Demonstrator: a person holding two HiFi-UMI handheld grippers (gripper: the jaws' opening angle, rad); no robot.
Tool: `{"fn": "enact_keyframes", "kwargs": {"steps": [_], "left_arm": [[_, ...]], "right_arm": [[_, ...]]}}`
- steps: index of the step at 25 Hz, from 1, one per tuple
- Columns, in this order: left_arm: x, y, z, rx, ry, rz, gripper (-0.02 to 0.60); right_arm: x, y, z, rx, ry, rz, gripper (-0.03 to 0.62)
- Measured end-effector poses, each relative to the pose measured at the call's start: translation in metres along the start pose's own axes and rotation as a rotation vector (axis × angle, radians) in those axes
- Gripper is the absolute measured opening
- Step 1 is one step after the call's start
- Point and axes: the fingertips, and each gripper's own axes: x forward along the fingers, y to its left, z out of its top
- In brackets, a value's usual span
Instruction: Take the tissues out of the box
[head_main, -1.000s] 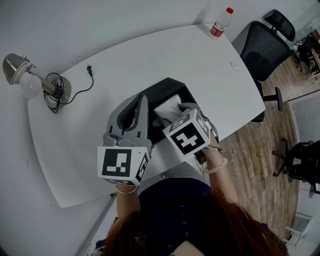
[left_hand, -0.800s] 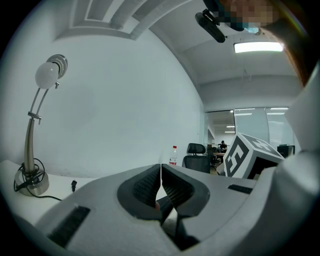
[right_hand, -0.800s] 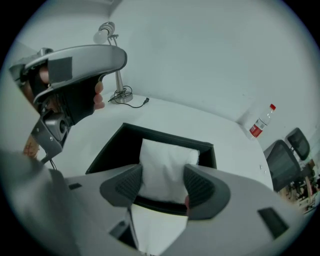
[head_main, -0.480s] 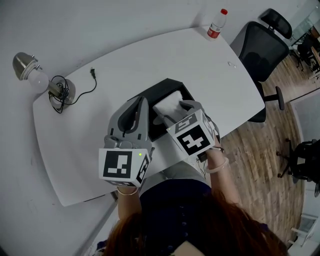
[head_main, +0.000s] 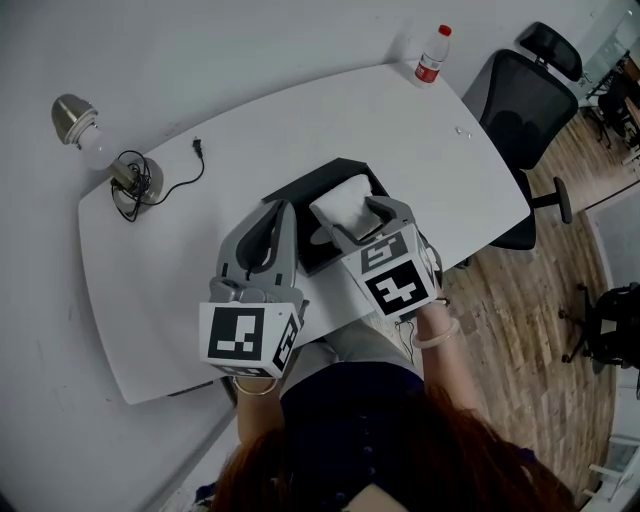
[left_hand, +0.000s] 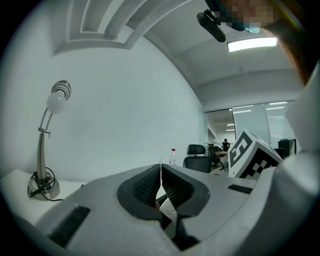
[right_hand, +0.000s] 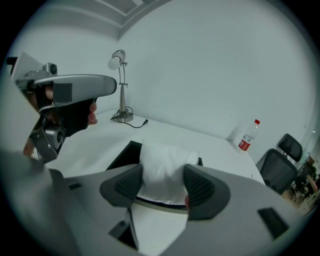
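Right gripper (head_main: 352, 222) has its jaws spread wide around a white wad of tissues (head_main: 340, 198), with a ribbed pad pressing on each side, so the wad is held between them. The tissues bulge up past the pads and stand above the rim of a black box (head_main: 298, 190). Their lower part reaches down into the box. I cannot tell whether more tissues lie underneath.

Left gripper (left_hand: 160, 175) has its jaws closed together with nothing between them. It hangs just beside the right one, with its tips over the left side of the box.

The box sits on a white table (head_main: 250, 125), close to the near edge where the person stands and somewhat toward the right end. A desk lamp (head_main: 95, 145) stands at the far left corner, with its cord coiled at the base and the plug (head_main: 197, 146) lying loose on the table. A plastic bottle with a red cap (head_main: 431, 55) stands upright at the far right corner. Both are well apart from the box. Between the box and the far edge the tabletop is bare, and so is the stretch to the left of the box. A black office chair (head_main: 520, 95) stands off the table's right edge on a wooden floor.
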Motion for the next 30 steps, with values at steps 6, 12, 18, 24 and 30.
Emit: {"fn": "enact_keyframes", "kwargs": {"steps": [6, 12, 18, 24, 30], "left_arm": [[-0.015, -0.006, 0.005, 0.02, -0.009, 0.005, 0.026], [-0.034, -0.011, 0.007, 0.027, -0.02, 0.005, 0.026], [-0.05, -0.019, 0.006, 0.039, -0.022, 0.0, 0.026], [-0.063, -0.025, 0.004, 0.038, -0.023, -0.01, 0.026], [-0.071, -0.024, 0.006, 0.026, -0.029, -0.001, 0.026]], "right_arm": [[-0.014, 0.004, 0.003, 0.013, -0.069, -0.031, 0.278], [-0.028, 0.009, 0.007, 0.024, -0.134, -0.059, 0.278], [-0.051, 0.01, 0.018, 0.039, -0.239, -0.124, 0.278], [-0.067, 0.016, 0.021, 0.051, -0.298, -0.156, 0.276], [-0.079, 0.024, 0.027, 0.037, -0.358, -0.169, 0.277]]}}
